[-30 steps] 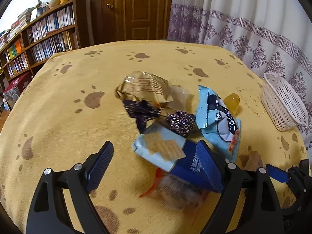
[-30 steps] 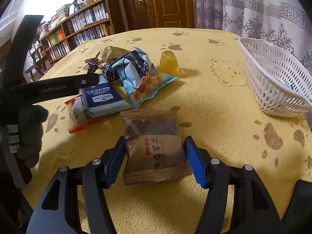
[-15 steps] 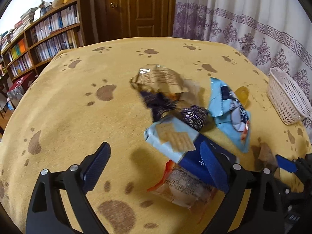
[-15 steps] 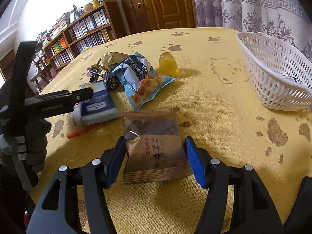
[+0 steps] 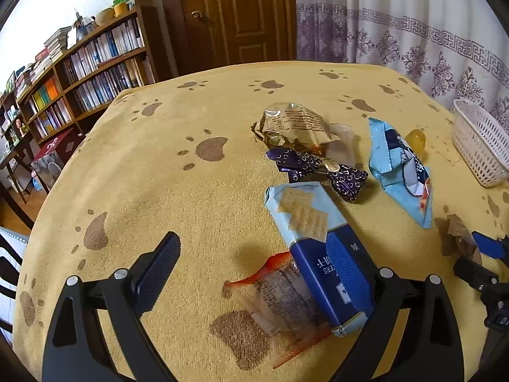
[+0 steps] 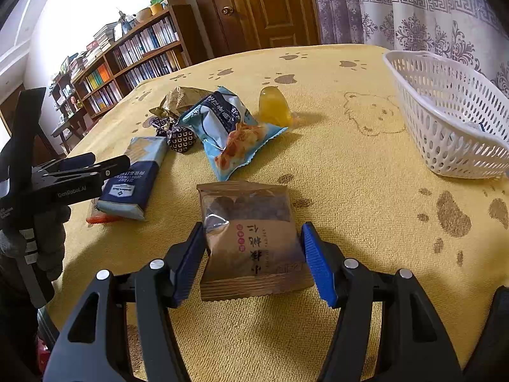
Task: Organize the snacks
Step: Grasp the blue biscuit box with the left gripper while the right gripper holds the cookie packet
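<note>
Snacks sit on the yellow table (image 6: 366,165): brown pack (image 6: 251,238) between the right gripper's (image 6: 254,261) spread fingers, pads barely off its edges. Left gripper (image 5: 257,270) gapes wide over the cracker pack (image 5: 318,245). Farther back, blue bag (image 6: 226,127), jelly (image 6: 273,106), white basket (image 6: 445,108).

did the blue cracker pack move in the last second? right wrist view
Yes. The cracker pack has swung its near end toward the brown packet and now covers most of the orange-edged wrapper beneath it.
</note>
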`<move>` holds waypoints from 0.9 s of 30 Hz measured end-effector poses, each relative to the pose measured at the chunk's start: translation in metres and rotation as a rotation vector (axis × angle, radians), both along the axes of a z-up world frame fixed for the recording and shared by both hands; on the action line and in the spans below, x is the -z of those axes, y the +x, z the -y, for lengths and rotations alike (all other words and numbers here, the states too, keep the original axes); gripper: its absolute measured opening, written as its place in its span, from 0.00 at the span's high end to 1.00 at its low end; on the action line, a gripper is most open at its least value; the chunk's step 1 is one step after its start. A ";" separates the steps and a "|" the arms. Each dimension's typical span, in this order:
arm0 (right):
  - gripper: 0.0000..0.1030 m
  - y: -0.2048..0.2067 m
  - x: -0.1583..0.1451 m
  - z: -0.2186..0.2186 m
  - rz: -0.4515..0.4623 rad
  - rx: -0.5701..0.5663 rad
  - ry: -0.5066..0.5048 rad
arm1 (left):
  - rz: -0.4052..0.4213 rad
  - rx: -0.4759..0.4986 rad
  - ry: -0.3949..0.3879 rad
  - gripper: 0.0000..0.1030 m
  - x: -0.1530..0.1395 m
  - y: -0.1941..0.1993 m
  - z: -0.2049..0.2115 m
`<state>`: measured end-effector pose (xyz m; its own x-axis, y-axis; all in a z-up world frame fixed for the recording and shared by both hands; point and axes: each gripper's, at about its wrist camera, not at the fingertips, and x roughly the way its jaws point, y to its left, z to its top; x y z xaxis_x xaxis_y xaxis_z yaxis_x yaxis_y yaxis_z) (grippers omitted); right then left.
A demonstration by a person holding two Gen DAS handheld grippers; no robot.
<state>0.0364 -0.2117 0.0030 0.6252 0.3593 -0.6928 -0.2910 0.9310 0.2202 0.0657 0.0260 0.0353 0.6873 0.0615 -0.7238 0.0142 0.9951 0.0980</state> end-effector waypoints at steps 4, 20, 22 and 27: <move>0.39 0.000 0.000 0.000 0.000 0.000 0.003 | 0.014 0.039 -0.018 0.10 -0.006 0.000 0.018; 0.39 -0.001 -0.001 0.001 -0.002 -0.001 0.020 | -0.030 0.042 -0.003 0.47 0.023 0.028 0.040; 0.39 -0.001 -0.001 0.001 -0.002 -0.001 0.022 | -0.011 0.057 -0.026 0.52 0.019 0.024 0.039; 0.39 -0.001 0.000 0.001 -0.001 0.000 0.015 | 0.046 0.098 -0.075 0.72 -0.001 0.008 0.036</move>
<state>0.0352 -0.2130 0.0033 0.6247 0.3698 -0.6878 -0.2907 0.9276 0.2347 0.0732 -0.0097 0.0360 0.7197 -0.0612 -0.6916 0.1095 0.9937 0.0259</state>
